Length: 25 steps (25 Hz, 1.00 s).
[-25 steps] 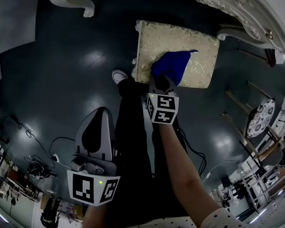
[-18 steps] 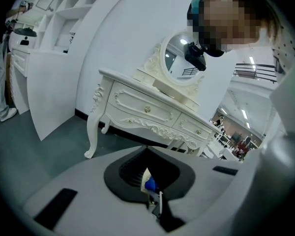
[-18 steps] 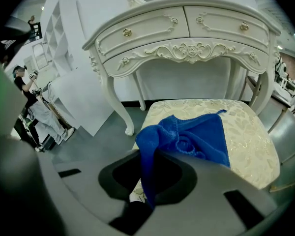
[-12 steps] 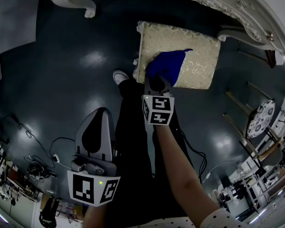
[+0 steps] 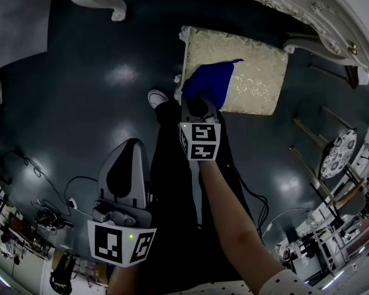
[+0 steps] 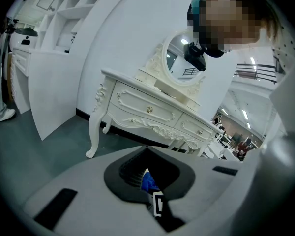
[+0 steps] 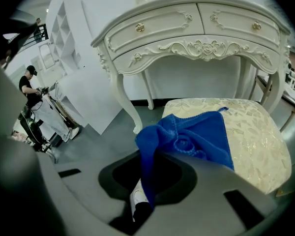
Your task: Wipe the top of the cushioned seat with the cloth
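Left gripper [image 5: 131,145]: held low at the person's left side, well apart from the seat. Jaws pressed together with nothing between them. Its own view looks over them toward the white dressing table [image 6: 152,112]. Position unchanged over the last 1 second, and it takes no part in the work at present.

Right gripper [image 5: 200,105]: arm extended forward, jaws clamped on 1 bunched edge of the cloth [image 5: 211,82], which lies on the cushioned seat [image 5: 258,72].

Change noted: within the last 1 second the right gripper and cloth have travelled leftwards across the seat top, from about its middle to its left edge, which the cloth now reaches. Judgement: 1 wiping stroke is close to its end on this side. The wide right portion of the top lies uncovered, and whether it has been wiped cannot be told. A return pass to the right looks the likely requirement.

Cloth: deep blue, looped pile, soft. Gathered into folds at the jaws, then fanned flat on the seat, with 1 corner pointing toward the far edge. Likely to ruck rather than slide if pressed hard.

Cushioned seat: rectangular, cream-gold fabric with a leaf pattern, corded edge, slightly domed. No stain or crumb visible. Stands on the dark floor just before the dressing table, to the right of the person's shoe [image 5: 155,97].
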### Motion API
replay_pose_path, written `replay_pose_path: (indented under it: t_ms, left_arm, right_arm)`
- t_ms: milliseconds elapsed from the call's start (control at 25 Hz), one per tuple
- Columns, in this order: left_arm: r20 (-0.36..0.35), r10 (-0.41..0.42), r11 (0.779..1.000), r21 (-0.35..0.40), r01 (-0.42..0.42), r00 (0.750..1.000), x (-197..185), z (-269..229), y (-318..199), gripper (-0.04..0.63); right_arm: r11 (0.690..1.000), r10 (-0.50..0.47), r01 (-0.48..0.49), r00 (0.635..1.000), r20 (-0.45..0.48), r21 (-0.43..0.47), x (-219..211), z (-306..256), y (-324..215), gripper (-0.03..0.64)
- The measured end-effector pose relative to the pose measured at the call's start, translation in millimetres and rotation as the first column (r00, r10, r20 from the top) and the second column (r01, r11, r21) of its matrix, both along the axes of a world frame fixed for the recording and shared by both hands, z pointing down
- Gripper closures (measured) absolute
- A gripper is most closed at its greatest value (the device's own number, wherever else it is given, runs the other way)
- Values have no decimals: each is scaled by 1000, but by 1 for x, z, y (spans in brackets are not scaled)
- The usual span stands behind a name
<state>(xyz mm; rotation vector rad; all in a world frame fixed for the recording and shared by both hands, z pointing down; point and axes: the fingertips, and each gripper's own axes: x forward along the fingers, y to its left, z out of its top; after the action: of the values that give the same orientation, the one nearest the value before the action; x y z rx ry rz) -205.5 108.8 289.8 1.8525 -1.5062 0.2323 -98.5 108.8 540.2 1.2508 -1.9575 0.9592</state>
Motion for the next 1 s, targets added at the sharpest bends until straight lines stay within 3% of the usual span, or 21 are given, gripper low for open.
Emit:
replay_pose_path:
  t_ms: [400, 1000]
  left_arm:
    - [3, -11, 1000, -3, 11, 1000, -7, 0, 3, 598]
    - [2, -15, 1000, -27, 15, 1000, -17, 10, 4, 598]
  right_arm:
    - [994, -101, 104, 993, 53, -40, -41, 9, 8, 557]
    - [986, -145, 152, 986, 88, -75, -69, 23, 15, 557]
